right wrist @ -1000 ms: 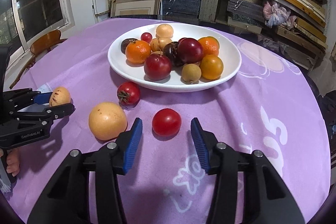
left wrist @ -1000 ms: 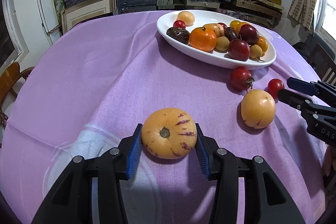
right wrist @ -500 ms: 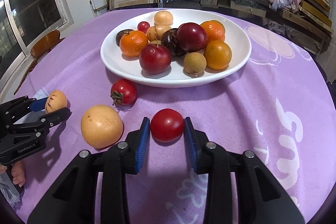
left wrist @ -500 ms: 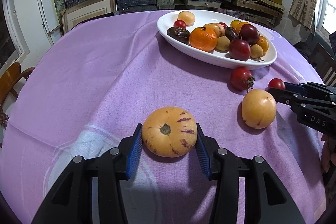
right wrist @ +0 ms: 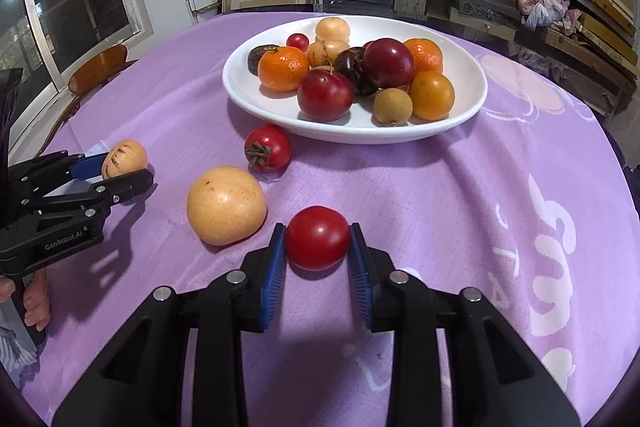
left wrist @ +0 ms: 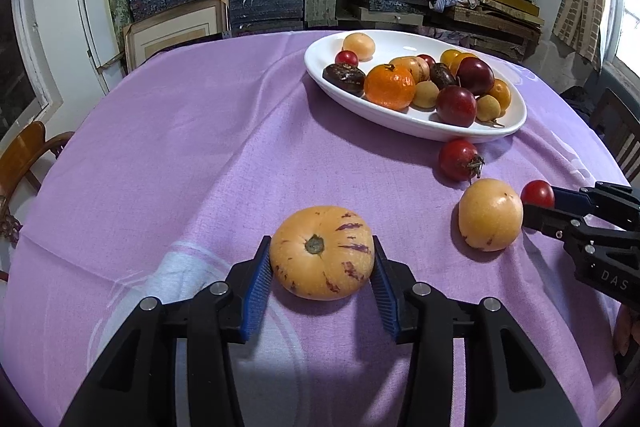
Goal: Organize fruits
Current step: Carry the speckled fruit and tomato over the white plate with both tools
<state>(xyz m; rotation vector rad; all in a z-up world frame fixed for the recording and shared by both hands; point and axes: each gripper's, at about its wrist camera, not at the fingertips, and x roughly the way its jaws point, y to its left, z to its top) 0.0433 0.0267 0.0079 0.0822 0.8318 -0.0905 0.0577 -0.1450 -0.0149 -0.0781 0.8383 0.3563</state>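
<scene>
Left wrist view
Your left gripper [left wrist: 322, 277]: blue ribbed pads sit against both sides of the round pale-orange melon with purple streaks [left wrist: 322, 251]; it is gripped, stem end facing the camera.
Melon position: on the purple tablecloth [left wrist: 192, 147], near edge of the table, over a white printed patch.
White oval ceramic dish [left wrist: 416, 125]: far right of the cloth, piled with mixed fruit, including a mandarin orange [left wrist: 389, 85] and a dark red plum [left wrist: 456, 105].
Loose fruit: stemmed red tomato [left wrist: 458, 159] just in front of the dish; plain pale-yellow round fruit [left wrist: 490, 214] nearer, well right of the melon.
Your right gripper [left wrist: 538, 205]: enters from the right edge, clamped on a small smooth red tomato [left wrist: 537, 193] just beside the yellow fruit.

Right wrist view
Right gripper [right wrist: 317, 247]: jaws have just been closing; both blue pads now press the small red tomato [right wrist: 317, 238], which rests on the cloth [right wrist: 480, 187].
Yellow fruit [right wrist: 226, 205]: just left of the gripped tomato, apart from it.
Stemmed tomato [right wrist: 267, 148]: between yellow fruit and dish [right wrist: 256, 99], near the rim.
Left gripper [right wrist: 120, 169]: at left edge, holding the streaked melon [right wrist: 124, 159]; your fingers [right wrist: 36, 301] show below it.
</scene>
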